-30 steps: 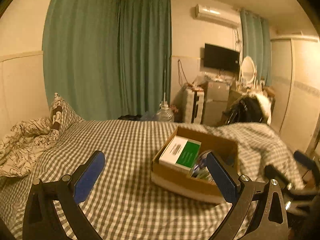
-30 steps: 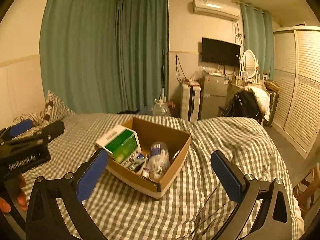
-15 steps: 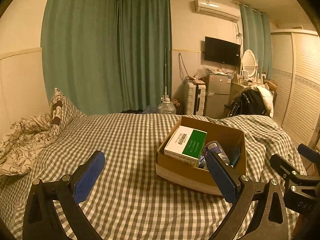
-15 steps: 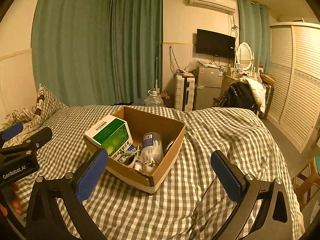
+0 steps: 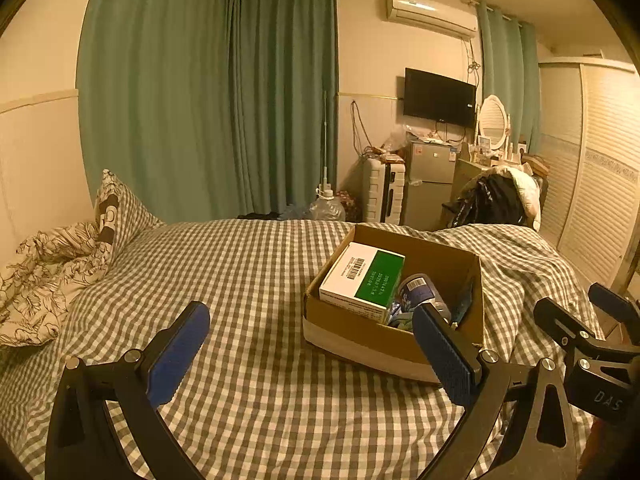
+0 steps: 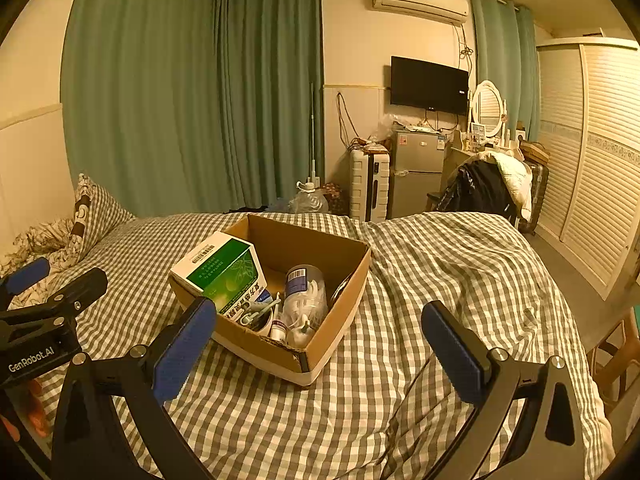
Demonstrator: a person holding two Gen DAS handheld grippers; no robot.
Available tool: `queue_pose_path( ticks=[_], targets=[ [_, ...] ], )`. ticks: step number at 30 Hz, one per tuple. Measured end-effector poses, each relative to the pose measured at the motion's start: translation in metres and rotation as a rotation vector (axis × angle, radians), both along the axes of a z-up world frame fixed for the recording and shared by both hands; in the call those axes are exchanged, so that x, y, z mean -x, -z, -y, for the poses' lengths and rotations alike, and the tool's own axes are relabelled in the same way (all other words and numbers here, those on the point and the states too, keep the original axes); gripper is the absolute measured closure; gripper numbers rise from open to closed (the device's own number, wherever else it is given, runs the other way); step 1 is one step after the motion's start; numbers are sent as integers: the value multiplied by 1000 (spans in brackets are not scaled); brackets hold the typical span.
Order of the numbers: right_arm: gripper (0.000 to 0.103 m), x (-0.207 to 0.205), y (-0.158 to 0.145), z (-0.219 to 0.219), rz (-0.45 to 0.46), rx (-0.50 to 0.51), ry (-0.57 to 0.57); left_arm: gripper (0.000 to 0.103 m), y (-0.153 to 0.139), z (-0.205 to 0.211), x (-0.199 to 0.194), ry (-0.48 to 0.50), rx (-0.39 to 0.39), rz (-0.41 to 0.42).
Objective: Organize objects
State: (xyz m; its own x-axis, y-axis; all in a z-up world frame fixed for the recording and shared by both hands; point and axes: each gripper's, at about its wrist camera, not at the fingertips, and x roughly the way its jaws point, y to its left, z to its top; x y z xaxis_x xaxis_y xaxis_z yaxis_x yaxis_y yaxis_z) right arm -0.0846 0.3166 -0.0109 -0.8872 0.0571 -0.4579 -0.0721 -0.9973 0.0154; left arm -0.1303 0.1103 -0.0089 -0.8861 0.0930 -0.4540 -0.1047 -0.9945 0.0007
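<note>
An open cardboard box [image 5: 448, 256] [image 6: 348, 280] stands on the checked bed [image 5: 248, 272] [image 6: 440, 280]. In it a green and white carton [image 5: 362, 276] [image 6: 224, 268] leans on the left wall, with a clear jar [image 6: 304, 296] [image 5: 420, 288] and small items beside it. My left gripper [image 5: 312, 344] is open and empty, above the bed just left of and before the box. My right gripper [image 6: 320, 336] is open and empty, in front of the box's near corner. Each gripper shows at the edge of the other's view.
A checked pillow [image 5: 120, 216] and a flowered quilt [image 5: 44, 264] lie at the bed's left. Green curtains [image 5: 208, 100] hang behind. Beyond the bed stand a suitcase [image 6: 368, 184], a small fridge [image 6: 416, 172], a chair with clothes [image 6: 488, 188] and a louvred wardrobe [image 6: 600, 152].
Both grippers have tilted down and moved slightly nearer the box, so more of the box's inside shows. Both stay open and empty.
</note>
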Motion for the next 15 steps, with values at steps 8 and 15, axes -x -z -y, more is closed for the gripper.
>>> queue_pose_path(
  ticks=[8,15],
  targets=[
    [0,-1,1,2,1,1,-1,0,0,-1,-3,9,8,4],
    [0,-4,0,2,-9,6,4,0,0,-1,-4,12,5,14]
  ],
)
